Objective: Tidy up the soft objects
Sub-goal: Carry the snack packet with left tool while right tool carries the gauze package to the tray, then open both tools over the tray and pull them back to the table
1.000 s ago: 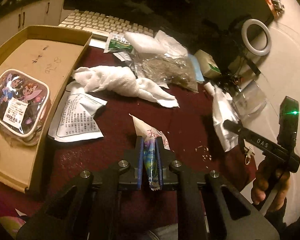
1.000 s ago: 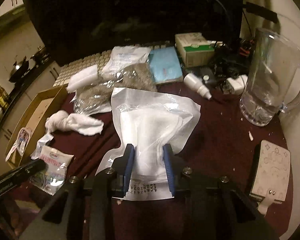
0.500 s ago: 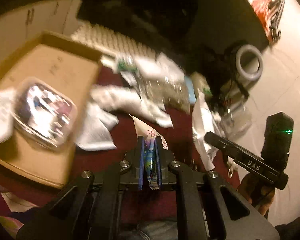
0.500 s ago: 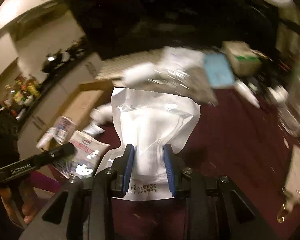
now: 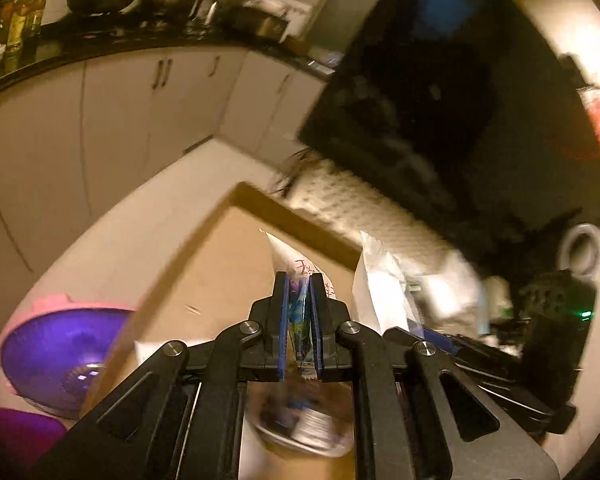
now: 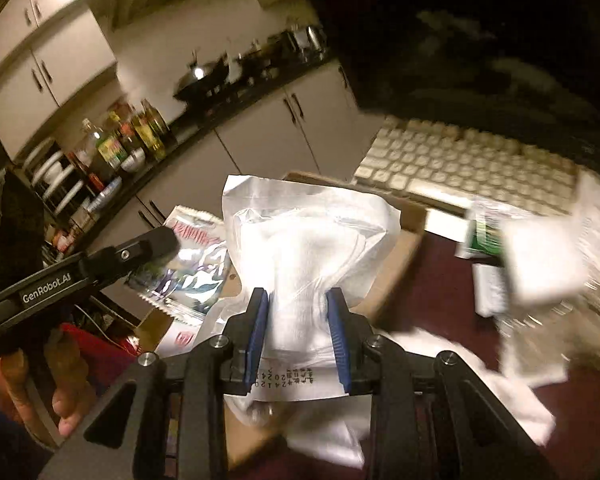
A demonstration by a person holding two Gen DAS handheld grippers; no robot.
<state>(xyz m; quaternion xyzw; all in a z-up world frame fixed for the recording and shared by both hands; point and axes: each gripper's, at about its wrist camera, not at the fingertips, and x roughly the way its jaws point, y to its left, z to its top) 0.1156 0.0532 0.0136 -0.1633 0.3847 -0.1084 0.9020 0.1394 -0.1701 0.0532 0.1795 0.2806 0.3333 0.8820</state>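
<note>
My left gripper [image 5: 299, 312] is shut on a small printed sachet [image 5: 296, 268] and holds it in the air over the open cardboard box [image 5: 236, 264]. My right gripper [image 6: 299, 324] is shut on a white padded packet in clear wrap [image 6: 308, 248], held over the same box [image 6: 400, 248]. In the right wrist view the left gripper [image 6: 156, 244] holds the sachet [image 6: 188, 268] to the left of my packet. In the left wrist view the white packet [image 5: 380, 280] stands just right of the sachet. A clear cartoon pouch [image 5: 300, 424] lies blurred in the box below.
A white towel [image 6: 440, 368] and other packets [image 6: 540, 264] lie on the maroon table [image 6: 432, 288]. A white keyboard [image 6: 460, 160] and a dark monitor [image 5: 440, 92] stand behind. A purple bowl [image 5: 60, 352] sits left of the box. Kitchen cabinets are beyond.
Both grippers have swung left and lifted, carrying the sachet and the white packet from over the table to over the cardboard box. Both grips are unchanged.
</note>
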